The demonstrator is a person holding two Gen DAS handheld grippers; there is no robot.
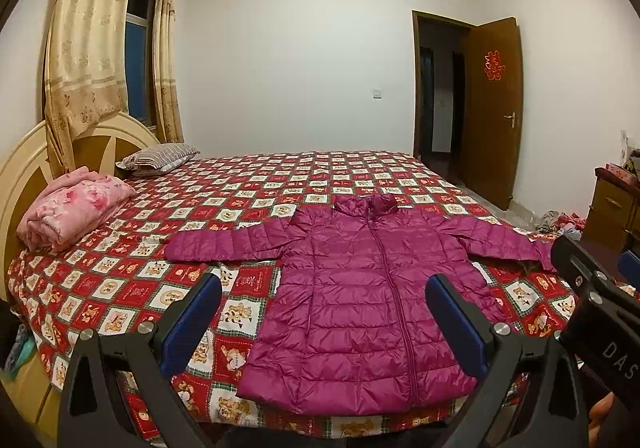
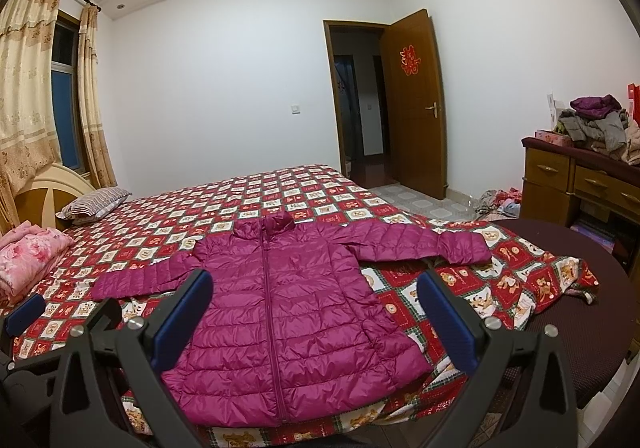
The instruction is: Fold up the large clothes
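Magenta puffer jacket (image 1: 360,300): zipped, flat, sleeves outspread, lower centre of frame on the bear-print bedspread (image 1: 248,184). Left claw (image 1: 324,322) and right claw (image 2: 314,318): both spread wide, empty, hovering above the hem.

Bed (image 1: 320,168): covered by a red patchwork bear-print quilt (image 1: 132,288).
Jacket (image 1: 360,308): magenta puffer, flat, zipped, sleeves spread, near the foot edge.
Pillow (image 1: 160,158): striped, by the headboard.
Blanket (image 1: 72,208): pink floral, folded, beside the pillow.
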